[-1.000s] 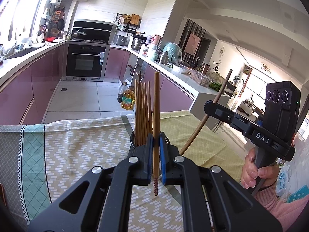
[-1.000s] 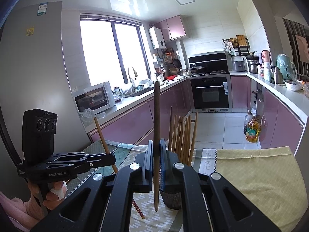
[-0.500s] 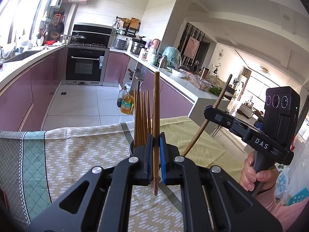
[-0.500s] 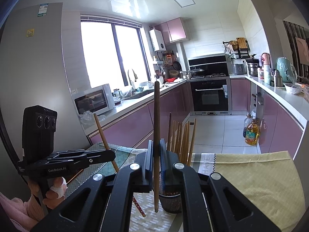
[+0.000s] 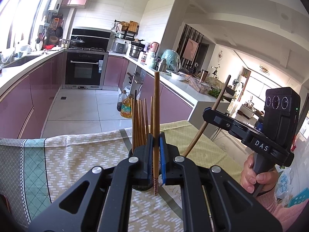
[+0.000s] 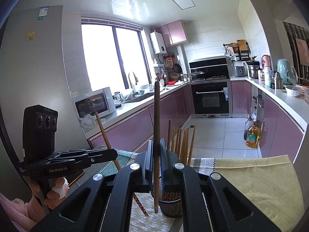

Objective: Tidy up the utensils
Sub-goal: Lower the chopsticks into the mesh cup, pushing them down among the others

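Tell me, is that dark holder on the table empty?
No, the mesh holder already has several wooden chopsticks standing upright in it.

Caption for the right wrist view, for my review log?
Right hand-held gripper clamps one upright chopstick beside the chopstick holder; left hand-held gripper holds another.

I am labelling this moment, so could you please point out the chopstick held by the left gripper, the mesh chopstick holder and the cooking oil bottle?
Chopstick held by the left gripper (image 5: 156, 104): left wrist view, upper shaft.
Mesh chopstick holder (image 6: 171, 205): right wrist view, front wall.
Cooking oil bottle (image 6: 252, 137): right wrist view, yellow body.
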Action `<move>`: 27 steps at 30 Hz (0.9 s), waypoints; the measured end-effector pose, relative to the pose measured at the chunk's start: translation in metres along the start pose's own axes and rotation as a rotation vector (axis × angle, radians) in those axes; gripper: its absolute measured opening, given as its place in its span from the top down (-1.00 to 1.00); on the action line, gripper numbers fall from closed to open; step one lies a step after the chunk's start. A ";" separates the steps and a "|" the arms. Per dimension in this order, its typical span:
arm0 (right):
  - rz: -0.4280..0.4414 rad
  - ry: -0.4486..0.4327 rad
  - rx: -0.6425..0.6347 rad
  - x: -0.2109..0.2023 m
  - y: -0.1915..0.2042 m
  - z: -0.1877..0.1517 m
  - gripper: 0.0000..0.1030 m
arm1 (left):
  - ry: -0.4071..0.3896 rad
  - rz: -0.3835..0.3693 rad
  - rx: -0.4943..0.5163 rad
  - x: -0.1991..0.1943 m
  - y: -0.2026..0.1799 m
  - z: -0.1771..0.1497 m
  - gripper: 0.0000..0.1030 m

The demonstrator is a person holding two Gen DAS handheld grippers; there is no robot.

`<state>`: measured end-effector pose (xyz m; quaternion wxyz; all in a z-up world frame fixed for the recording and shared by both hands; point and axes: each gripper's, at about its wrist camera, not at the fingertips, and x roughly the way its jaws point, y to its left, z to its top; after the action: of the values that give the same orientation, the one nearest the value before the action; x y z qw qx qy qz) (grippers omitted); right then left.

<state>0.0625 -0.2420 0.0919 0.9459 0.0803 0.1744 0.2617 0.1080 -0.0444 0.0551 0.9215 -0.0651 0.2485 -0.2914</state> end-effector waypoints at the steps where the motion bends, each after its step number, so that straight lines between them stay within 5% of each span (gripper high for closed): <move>1: 0.000 0.000 0.000 0.000 0.000 0.000 0.89 | 0.000 0.000 0.002 0.000 0.000 0.000 0.86; 27: -0.008 -0.017 0.005 0.004 -0.004 0.011 0.89 | -0.014 0.002 0.020 0.006 -0.009 0.017 0.86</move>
<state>0.0719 -0.2439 0.1000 0.9482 0.0844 0.1673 0.2567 0.1155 -0.0554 0.0696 0.9241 -0.0578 0.2390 -0.2927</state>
